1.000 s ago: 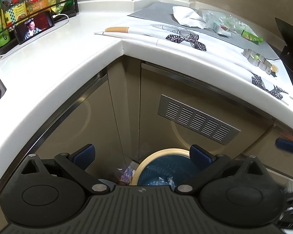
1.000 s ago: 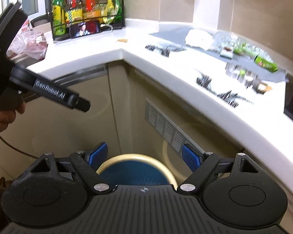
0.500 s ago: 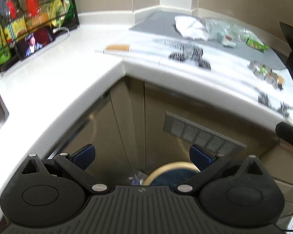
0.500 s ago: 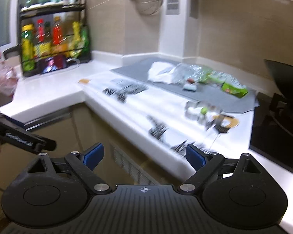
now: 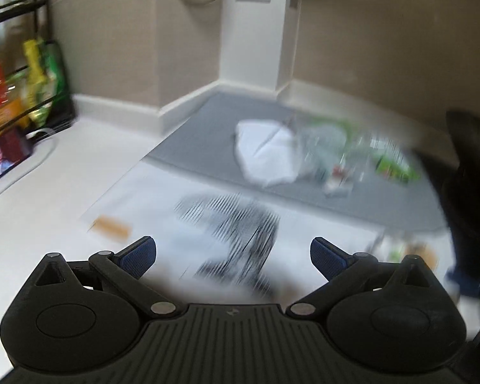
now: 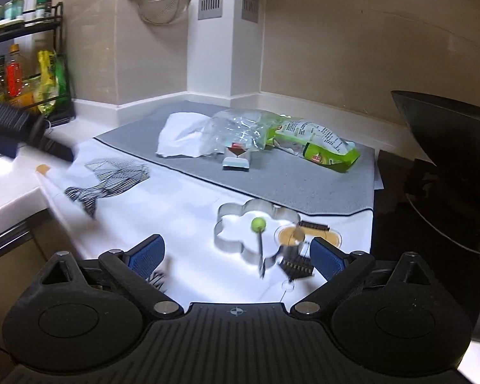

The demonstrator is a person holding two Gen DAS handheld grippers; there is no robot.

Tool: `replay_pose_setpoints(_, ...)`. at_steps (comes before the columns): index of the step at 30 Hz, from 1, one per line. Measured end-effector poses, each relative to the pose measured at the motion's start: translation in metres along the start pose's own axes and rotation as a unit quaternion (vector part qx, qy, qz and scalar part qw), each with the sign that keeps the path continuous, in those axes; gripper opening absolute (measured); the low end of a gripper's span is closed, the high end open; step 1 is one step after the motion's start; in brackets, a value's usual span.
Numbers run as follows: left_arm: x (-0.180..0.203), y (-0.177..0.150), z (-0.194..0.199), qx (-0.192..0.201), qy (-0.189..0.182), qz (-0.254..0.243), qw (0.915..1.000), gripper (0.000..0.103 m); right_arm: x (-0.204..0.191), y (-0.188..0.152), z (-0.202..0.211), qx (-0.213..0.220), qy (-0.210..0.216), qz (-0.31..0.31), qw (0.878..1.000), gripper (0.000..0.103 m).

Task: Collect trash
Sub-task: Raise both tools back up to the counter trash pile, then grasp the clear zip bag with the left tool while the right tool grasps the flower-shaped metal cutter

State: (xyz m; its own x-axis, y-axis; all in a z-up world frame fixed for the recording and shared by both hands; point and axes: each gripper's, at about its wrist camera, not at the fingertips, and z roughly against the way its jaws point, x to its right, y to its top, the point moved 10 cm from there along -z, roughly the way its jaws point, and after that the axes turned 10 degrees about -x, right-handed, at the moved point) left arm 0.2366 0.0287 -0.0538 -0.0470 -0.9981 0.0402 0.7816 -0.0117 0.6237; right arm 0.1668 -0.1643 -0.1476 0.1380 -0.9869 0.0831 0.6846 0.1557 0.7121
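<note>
Both grippers — left gripper [image 5: 233,253], right gripper [image 6: 236,253] — gape wide, empty; green snack bag [image 6: 316,145] lies at the grey mat's [image 6: 304,188] back edge.

No word, brand or number can be read in either view. The green bag [image 6: 316,145], on the grey mat [image 6: 304,182] well ahead of the right gripper [image 6: 236,252] and a little to its right, carries a white panel of fine black print and a small red mark, both too small to make out. The bottles [image 6: 12,76] in the rack [image 6: 32,60] far to the left have coloured labels that stay illegible. The left wrist view is smeared with blur, and nothing written shows there.
</note>
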Motion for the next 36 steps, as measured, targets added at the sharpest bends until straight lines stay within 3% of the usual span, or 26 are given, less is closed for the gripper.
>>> replay_pose_setpoints(3, 0.019, 0.036, -0.029, -0.011, -0.022, 0.011, 0.9996, 0.103, 0.005, 0.005, -0.014, -0.013, 0.004, -0.014, 1.0, 0.099)
replay_pose_setpoints(6, 0.038, 0.065, -0.064, -0.025, -0.02, -0.001, 0.9995, 0.103, 0.01, 0.011, -0.027, -0.02, 0.002, -0.019, 1.0, 0.1)
replay_pose_setpoints(12, 0.071, 0.086, -0.118, -0.084, -0.053, -0.002, 0.995, 0.103, 0.019, 0.015, -0.05, -0.037, -0.023, -0.004, 0.999, 0.102)
replay_pose_setpoints(21, 0.125, 0.127, -0.147, -0.098, -0.097, -0.01, 0.9904, 0.103, 0.029, 0.012, -0.072, -0.057, -0.003, -0.029, 0.998, 0.103)
replay_pose_setpoints(29, 0.15, 0.125, -0.187, -0.133, -0.055, -0.054, 0.9881, 0.103, 0.027, 0.013, -0.074, -0.057, -0.003, -0.028, 0.998, 0.103)
replay_pose_setpoints(31, 0.153, 0.123, -0.189, -0.124, -0.046, -0.066, 0.989, 0.096, 0.027, 0.014, -0.075, -0.057, -0.002, -0.027, 0.998, 0.103)
replay_pose_setpoints(33, 0.15, 0.121, -0.186, -0.117, -0.03, -0.07, 0.9902, 0.06, 0.027, 0.014, -0.074, -0.055, 0.0, -0.029, 0.998, 0.103)
replay_pose_setpoints(35, 0.142, 0.123, -0.181, -0.114, -0.027, -0.064, 0.991, 0.04, 0.026, 0.014, -0.073, -0.05, 0.001, -0.031, 0.998, 0.101)
replay_pose_setpoints(36, 0.138, 0.124, -0.178, -0.113, -0.033, -0.056, 0.9914, 0.03, 0.026, 0.014, -0.071, -0.045, -0.002, -0.033, 0.998, 0.093)
